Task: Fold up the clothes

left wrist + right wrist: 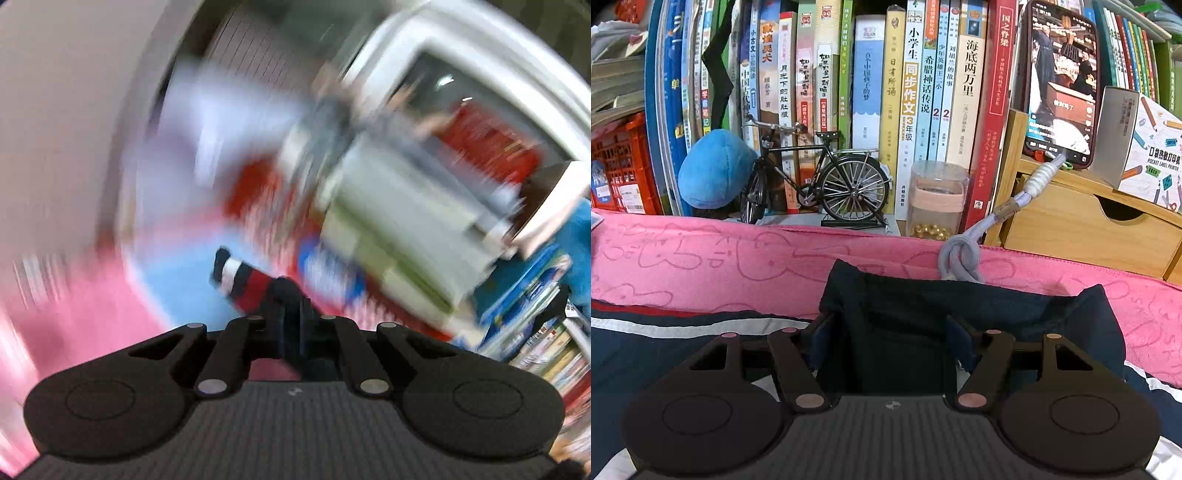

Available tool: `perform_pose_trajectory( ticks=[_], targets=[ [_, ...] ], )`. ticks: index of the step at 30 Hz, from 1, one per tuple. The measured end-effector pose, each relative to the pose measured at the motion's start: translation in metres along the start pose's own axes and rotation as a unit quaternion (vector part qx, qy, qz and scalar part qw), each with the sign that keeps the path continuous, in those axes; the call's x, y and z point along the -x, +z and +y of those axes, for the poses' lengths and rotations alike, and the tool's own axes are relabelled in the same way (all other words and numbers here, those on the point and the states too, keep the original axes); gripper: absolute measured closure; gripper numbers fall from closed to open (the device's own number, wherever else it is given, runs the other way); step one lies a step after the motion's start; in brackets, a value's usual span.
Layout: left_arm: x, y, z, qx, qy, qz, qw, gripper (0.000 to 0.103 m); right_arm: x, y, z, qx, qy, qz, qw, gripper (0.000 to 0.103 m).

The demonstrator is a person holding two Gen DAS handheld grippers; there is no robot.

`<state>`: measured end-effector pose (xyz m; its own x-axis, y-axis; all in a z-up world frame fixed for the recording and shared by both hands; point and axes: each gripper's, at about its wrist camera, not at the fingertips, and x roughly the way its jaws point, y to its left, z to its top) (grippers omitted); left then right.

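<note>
Big pink cloth (701, 258) spread over the table, with bunny shapes drawn on it. On top, near, a dark blue garment (665, 354) with red and white stripes, lying mostly flat, one dark part (960, 306) bunched up toward the far edge. Far behind, a long row of books (908, 92) standing on a shelf. On the right, a wooden drawer box (1082, 225) with a phone (1062, 81) propped on it, and a knotted cord (960, 254) hanging down onto the pink cloth. Smaller things in front of the books: a blue plush (714, 168) on the left, a little toy bicycle (820, 181) in the middle, a clear jar (938, 195) with gold beads.

Right hand-held gripper (890, 350) low over the dark bunched part, jaws wide apart, cloth lying between them, no squeeze to be seen.

Left hand-held gripper (291, 295) pinched tight on a striped bit of the garment (240, 280), lifted up off the pink cloth (92, 314). Everything else in the left wrist view too blurry to name.

Step in hand, most likely: lifting one striped end to fold it over. Next move probably calls for carrying that end across and laying it flat on the rest of the garment, then letting go. Right side likely needed to pin the garment down so nothing slides.
</note>
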<state>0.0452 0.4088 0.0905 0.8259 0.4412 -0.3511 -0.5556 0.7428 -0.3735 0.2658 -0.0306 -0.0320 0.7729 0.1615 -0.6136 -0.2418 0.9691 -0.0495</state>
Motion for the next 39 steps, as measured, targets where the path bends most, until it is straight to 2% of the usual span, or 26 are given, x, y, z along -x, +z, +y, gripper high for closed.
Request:
perform_pose_trajectory(
  ticks=[1,2,3,4,5,6,8,10,11,13,15,17,19,21,24,26,27,30,32,34,35,37,39],
  targets=[
    [0.02,0.012,-0.008,-0.038,0.006,-0.051,0.9979,0.097,0.0,0.0,0.0,0.0,0.0,0.0,1.0,0.037],
    [0.041,0.021,-0.016,-0.074,0.009,-0.106,0.9916,0.098,0.0,0.0,0.001,0.001,-0.001,0.0,1.0,0.037],
    [0.06,0.027,-0.024,-0.114,0.015,-0.154,0.9814,0.098,0.0,0.0,0.001,0.001,-0.001,0.0,1.0,0.037],
    [0.075,0.031,-0.031,-0.158,0.026,-0.195,0.9677,0.098,0.0,0.0,0.001,0.001,-0.001,0.0,1.0,0.036],
    [0.084,0.035,-0.037,-0.195,0.042,-0.215,0.9561,0.098,0.0,0.0,0.001,0.001,-0.001,0.0,1.0,0.036],
    [0.081,0.039,-0.041,-0.216,0.066,-0.199,0.9536,0.098,0.0,0.0,0.001,0.001,-0.001,0.0,1.0,0.036],
    [0.056,0.041,-0.043,-0.228,0.116,-0.118,0.9594,0.096,0.0,0.0,0.001,0.0,0.0,0.0,1.0,0.036],
    [0.025,0.028,-0.038,-0.237,0.157,-0.041,0.9577,0.096,0.0,0.0,0.001,0.0,0.0,0.0,1.0,0.036],
    [0.015,0.019,-0.034,-0.238,0.164,-0.017,0.957,0.096,0.0,0.0,0.001,0.001,0.0,0.0,1.0,0.036],
    [0.013,-0.004,-0.029,-0.231,0.126,0.001,0.9648,0.092,0.0,0.0,0.0,0.0,0.0,-0.001,1.0,0.036],
    [0.016,-0.03,-0.038,-0.242,0.084,0.028,0.9663,0.089,0.0,0.0,0.001,0.0,0.0,-0.001,1.0,0.036],
    [0.018,-0.058,-0.048,-0.267,0.058,0.057,0.9603,0.085,0.0,0.0,0.001,0.0,0.0,-0.001,1.0,0.036],
    [0.013,-0.087,-0.06,-0.297,0.045,0.09,0.9498,0.08,0.0,0.001,0.0,0.0,0.0,-0.001,1.0,0.036],
    [-0.001,-0.11,-0.064,-0.314,0.064,0.115,0.9401,0.079,0.0,0.001,0.001,0.0,0.0,-0.002,1.0,0.036],
    [-0.033,-0.127,-0.052,-0.287,0.117,0.151,0.9386,0.079,0.0,0.001,0.001,0.0,0.0,-0.002,1.0,0.036],
    [-0.058,-0.108,-0.035,-0.265,0.156,0.16,0.9381,0.079,0.0,0.001,0.001,-0.001,0.0,-0.003,1.0,0.036],
    [-0.066,-0.102,-0.027,-0.259,0.174,0.151,0.9382,0.078,0.0,0.001,0.001,-0.001,0.001,-0.003,1.0,0.035],
    [-0.087,-0.091,-0.015,-0.271,0.23,0.128,0.926,0.077,0.0,0.001,0.001,-0.001,0.002,-0.002,1.0,0.035],
    [-0.096,-0.084,-0.016,-0.271,0.253,0.131,0.9194,0.078,0.0,0.001,0.001,-0.001,0.002,-0.002,1.0,0.034],
    [-0.1,-0.078,-0.019,-0.258,0.268,0.143,0.9171,0.078,0.0,0.0,0.001,-0.001,0.002,-0.003,1.0,0.034],
    [-0.097,-0.077,-0.023,-0.254,0.264,0.143,0.9192,0.078,0.0,0.0,0.001,-0.001,0.003,-0.003,1.0,0.034],
    [-0.081,-0.08,-0.035,-0.255,0.232,0.128,0.9298,0.078,0.0,0.0,0.001,-0.002,0.003,-0.003,1.0,0.033],
    [-0.056,-0.092,-0.061,-0.279,0.183,0.1,0.9374,0.077,-0.001,0.0,0.001,-0.004,0.004,-0.003,1.0,0.033]
  ],
)
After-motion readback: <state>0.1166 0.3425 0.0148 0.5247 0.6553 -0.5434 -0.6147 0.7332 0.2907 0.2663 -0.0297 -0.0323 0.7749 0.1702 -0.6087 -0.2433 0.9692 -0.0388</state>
